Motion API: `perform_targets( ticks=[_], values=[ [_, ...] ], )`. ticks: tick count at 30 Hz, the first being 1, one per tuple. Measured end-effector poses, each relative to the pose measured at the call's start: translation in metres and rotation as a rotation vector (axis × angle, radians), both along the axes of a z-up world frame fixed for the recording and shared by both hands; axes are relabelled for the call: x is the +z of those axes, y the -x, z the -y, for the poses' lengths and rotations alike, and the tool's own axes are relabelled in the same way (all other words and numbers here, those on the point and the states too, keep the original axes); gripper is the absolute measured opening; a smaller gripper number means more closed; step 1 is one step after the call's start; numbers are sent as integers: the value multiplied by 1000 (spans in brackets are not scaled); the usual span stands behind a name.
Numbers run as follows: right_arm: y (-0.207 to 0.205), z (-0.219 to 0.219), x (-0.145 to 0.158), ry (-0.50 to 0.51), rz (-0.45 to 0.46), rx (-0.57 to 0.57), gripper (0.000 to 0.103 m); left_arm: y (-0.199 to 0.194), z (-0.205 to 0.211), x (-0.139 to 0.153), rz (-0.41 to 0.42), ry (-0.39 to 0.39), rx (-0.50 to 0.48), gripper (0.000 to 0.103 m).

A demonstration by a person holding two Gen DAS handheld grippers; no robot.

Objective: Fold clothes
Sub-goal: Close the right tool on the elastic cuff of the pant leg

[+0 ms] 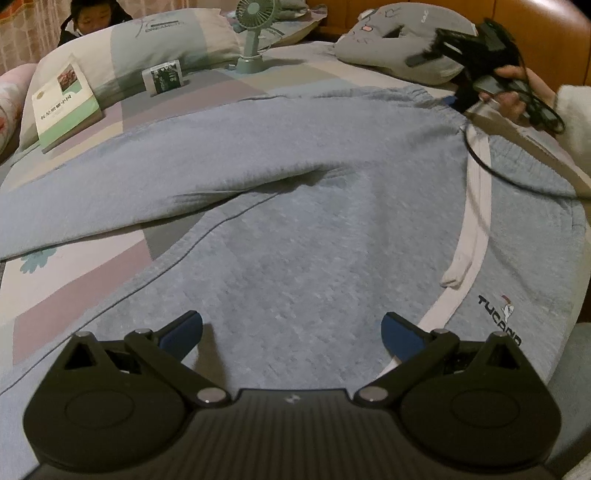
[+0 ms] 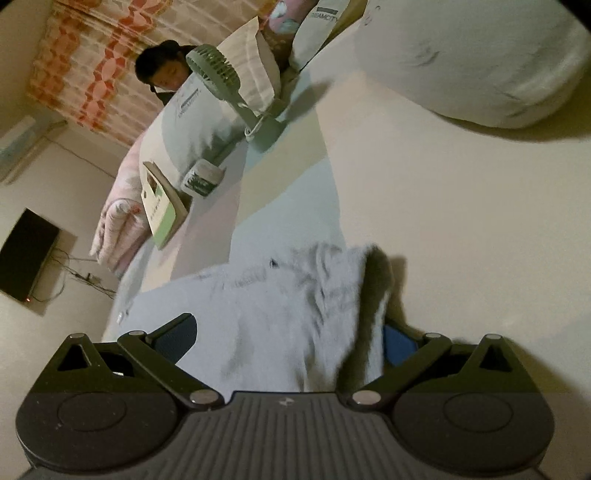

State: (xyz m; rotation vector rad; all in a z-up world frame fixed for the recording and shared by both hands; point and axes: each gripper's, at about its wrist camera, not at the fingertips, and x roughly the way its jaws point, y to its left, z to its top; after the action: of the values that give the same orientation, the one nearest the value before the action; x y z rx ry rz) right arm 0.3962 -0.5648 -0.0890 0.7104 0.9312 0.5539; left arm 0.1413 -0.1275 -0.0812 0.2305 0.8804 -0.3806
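Dim warm light. Bed [image 1: 236,92] w/ patchwork sheet, pastel blocks. Pillows [image 1: 155,40] at head, wooden headboard [image 1: 535,40] behind. Green desk fan [image 1: 255,33] upright on bed nr pillows; book [image 1: 62,107] leaning on pillow. Orange-patterned curtain [image 2: 85,74] on far side, pale wall [image 2: 74,162] beside it, dark TV [image 2: 26,254] mounted w/ cables below.

The light blue fleece sweatpants [image 1: 295,229] lie on the bed [image 1: 55,291]. At 10 o'clock a green and white book [image 1: 64,107] leans on the pale striped pillow [image 1: 147,40]; the small green desk fan [image 1: 255,33] stands at 12.
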Motion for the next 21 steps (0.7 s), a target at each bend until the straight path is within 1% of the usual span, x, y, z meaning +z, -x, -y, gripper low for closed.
perform_targets(
  ticks=[3,6,10,17,18,19,20,21],
  values=[
    [-2,-2,-1,-9,4,8,103,0,2,0,-3,1,-4,102],
    [8,-4,1,-19,0,60,103,-1,3,-1,-6,9,-5,102],
    [15,-16,3,-2,-3,122,103,-3,6,-1,-7,17,-3,102],
    [-11,-20,-4,-40,23,158,103,-5,8,-3,-9,17,-7,102],
    [-15,-21,-5,-46,27,162,102,-5,8,-3,-10,22,-5,102],
    [-15,-21,-6,-37,37,169,96,-6,8,-4,-10,26,-4,102],
    [-13,-19,-7,-24,49,173,93,-6,8,-4,-8,29,-4,102],
    [-11,-16,-9,-18,59,173,85,-6,7,-4,-7,31,-5,102]
  ],
)
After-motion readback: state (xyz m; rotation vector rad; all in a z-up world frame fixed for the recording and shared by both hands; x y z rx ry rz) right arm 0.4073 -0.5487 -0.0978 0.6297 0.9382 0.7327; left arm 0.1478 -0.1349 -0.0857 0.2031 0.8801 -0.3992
